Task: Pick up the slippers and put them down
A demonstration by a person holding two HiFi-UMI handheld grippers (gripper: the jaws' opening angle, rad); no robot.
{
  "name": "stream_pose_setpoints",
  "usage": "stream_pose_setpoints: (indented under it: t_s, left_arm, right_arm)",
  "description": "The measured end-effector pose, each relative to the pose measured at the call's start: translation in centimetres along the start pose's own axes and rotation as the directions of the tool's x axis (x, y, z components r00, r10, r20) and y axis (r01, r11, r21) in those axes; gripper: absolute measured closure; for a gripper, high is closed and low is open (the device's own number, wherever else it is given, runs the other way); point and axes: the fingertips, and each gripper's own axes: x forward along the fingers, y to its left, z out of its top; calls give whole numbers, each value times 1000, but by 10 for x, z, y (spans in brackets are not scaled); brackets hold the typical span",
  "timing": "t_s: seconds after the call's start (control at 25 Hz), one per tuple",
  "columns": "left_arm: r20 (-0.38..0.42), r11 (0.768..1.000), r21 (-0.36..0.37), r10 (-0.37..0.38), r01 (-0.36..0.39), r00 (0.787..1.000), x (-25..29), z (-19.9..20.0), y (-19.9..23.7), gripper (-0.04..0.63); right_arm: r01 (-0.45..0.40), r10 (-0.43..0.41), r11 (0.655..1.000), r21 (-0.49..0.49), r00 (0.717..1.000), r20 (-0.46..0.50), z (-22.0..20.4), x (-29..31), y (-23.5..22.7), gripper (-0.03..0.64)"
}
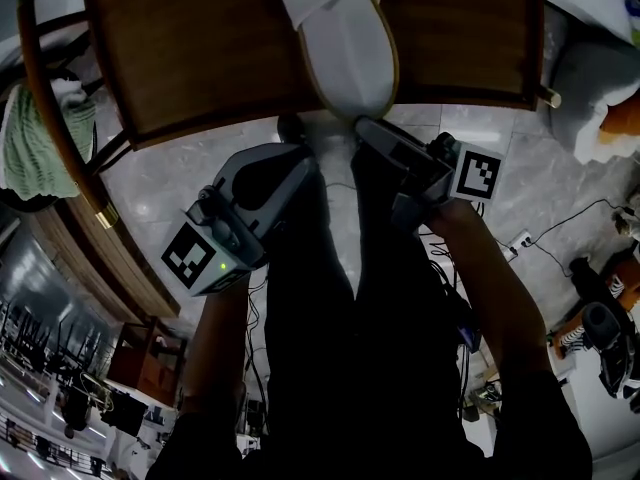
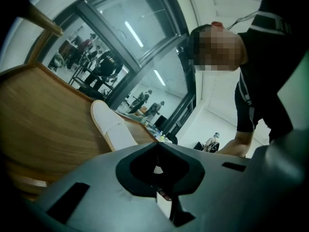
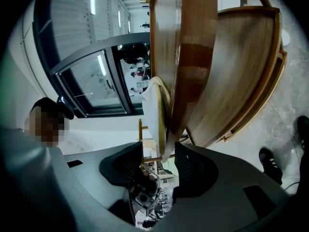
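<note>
A white slipper (image 1: 345, 53) lies on the wooden chair seat (image 1: 200, 48), its rounded end hanging over the front edge. My right gripper (image 1: 378, 136) is just below that end, open. In the right gripper view the slipper's thin edge (image 3: 157, 115) reaches down between the two pads of the gripper (image 3: 161, 166), which stand apart from it on both sides. My left gripper (image 1: 298, 166) hangs lower and to the left, off the seat, shut on nothing. In the left gripper view the gripper (image 2: 157, 167) points at the slipper (image 2: 113, 127) from a short distance.
A green cloth (image 1: 40, 143) hangs over the chair's curved wooden back at the left. Cables and a power strip (image 1: 520, 240) lie on the grey tiled floor at the right. The person's black shoe (image 3: 270, 163) stands below the chair. Glass walls are behind.
</note>
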Motion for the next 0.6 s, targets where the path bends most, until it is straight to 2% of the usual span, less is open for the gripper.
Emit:
stream_pose_setpoints:
  t_s: [0.24,0.28,0.36,0.48,0.6]
  left_arm:
    - [13,1000,-17,-10,11,1000,4,-1,0,584]
    - [16,1000,-25,-9,9,1000,4,-2,1,584]
    - [26,999,-39,-5,6,1000,3,-2,2,584]
    - [47,999,-45,-8,10,999,2,1,2,584]
    - [19,1000,-31,-4,4,1000,2,-6,3,584]
  right_arm:
    - [-6,6,1000,15,1000,-22,-2,3,-1,405]
    - [-5,5,1000,13,1000,-19,-1,3,-2,424]
    - [0,0,1000,8,1000,-13,0,2,-3,540]
    - [-3,3,1000,11,1000,-11,0,2,-4,546]
    - [-5,5,1000,17,1000,-5,0,0,-4,563]
